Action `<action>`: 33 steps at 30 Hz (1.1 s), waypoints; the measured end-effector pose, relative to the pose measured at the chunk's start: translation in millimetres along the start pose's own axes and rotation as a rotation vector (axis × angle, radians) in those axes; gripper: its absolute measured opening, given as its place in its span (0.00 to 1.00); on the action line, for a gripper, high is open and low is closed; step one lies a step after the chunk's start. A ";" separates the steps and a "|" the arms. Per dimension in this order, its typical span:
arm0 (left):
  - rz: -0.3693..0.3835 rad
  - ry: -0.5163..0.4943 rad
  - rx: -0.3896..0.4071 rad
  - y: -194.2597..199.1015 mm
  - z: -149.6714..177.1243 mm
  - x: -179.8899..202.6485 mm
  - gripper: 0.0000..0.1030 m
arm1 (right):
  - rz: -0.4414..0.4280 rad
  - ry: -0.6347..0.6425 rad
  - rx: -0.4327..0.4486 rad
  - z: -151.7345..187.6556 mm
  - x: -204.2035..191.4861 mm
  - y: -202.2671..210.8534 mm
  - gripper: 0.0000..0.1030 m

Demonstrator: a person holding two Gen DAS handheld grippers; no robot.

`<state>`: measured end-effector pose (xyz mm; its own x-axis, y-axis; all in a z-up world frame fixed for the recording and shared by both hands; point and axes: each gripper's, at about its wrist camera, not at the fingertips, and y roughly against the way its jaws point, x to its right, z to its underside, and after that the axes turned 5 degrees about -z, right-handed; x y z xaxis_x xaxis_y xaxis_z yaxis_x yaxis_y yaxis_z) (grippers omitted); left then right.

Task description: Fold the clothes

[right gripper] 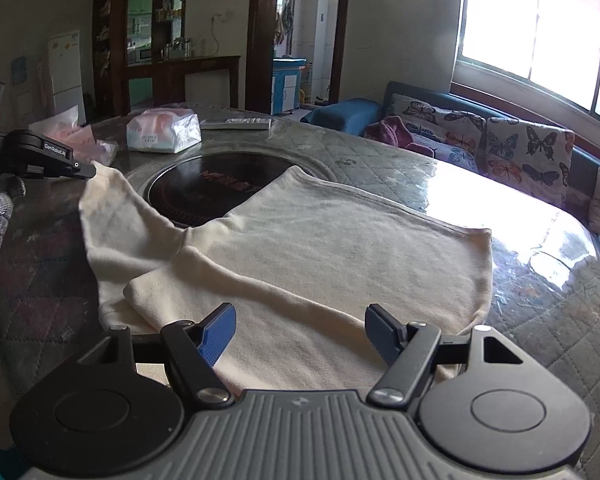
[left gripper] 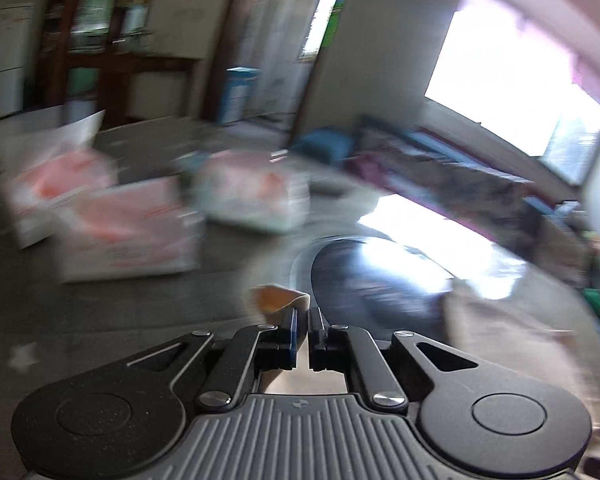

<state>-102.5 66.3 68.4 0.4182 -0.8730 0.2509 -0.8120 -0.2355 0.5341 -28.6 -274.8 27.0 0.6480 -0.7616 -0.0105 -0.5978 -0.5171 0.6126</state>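
Observation:
A cream long-sleeved garment (right gripper: 300, 240) lies spread on the round quilted table (right gripper: 540, 280). Its left sleeve (right gripper: 112, 208) is lifted off the table toward the far left. My left gripper (right gripper: 90, 170) is shut on the sleeve's cuff there. In the blurred left wrist view that gripper (left gripper: 303, 320) has its jaws together with the cuff's cream edge (left gripper: 280, 300) pinched between them. My right gripper (right gripper: 300, 332) stands open above the garment's near edge, with nothing pressed between its blue pads (right gripper: 218, 334).
A dark round hotplate (right gripper: 204, 192) is set in the table's middle, partly under the garment. Wrapped pink packages (right gripper: 162, 132) and a flat box (right gripper: 236, 123) lie at the far side. A butterfly-print sofa (right gripper: 500, 148) runs along the right under bright windows.

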 end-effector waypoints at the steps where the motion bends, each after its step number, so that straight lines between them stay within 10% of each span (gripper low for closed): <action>1: 0.047 -0.019 0.007 5.9 -0.9 11.7 0.05 | -0.001 -0.013 0.004 -0.1 2.6 1.3 0.69; 9: 0.389 -0.134 -0.015 38.1 6.3 97.2 0.05 | 0.010 -0.132 0.045 5.4 29.0 18.7 0.62; 17: 0.571 -0.266 -0.115 41.4 44.7 154.3 0.05 | 0.030 -0.242 0.064 16.5 56.9 36.2 0.52; 25: 0.562 -0.418 -0.226 35.1 87.1 166.5 0.10 | -0.001 -0.303 0.051 18.5 66.6 34.8 0.41; 29: 0.530 -0.417 -0.182 38.4 78.0 147.9 0.47 | -0.046 -0.307 0.030 15.3 57.8 25.4 0.40; 33: 0.456 -0.417 -0.126 42.7 69.2 120.1 0.54 | -0.098 -0.299 -0.004 10.4 46.4 12.0 0.39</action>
<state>-115.1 -78.2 65.4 -0.1739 -0.9728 0.1533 -0.8063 0.2300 0.5449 -10.7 -320.4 25.6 0.5345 -0.7897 -0.3012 -0.5375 -0.5926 0.6000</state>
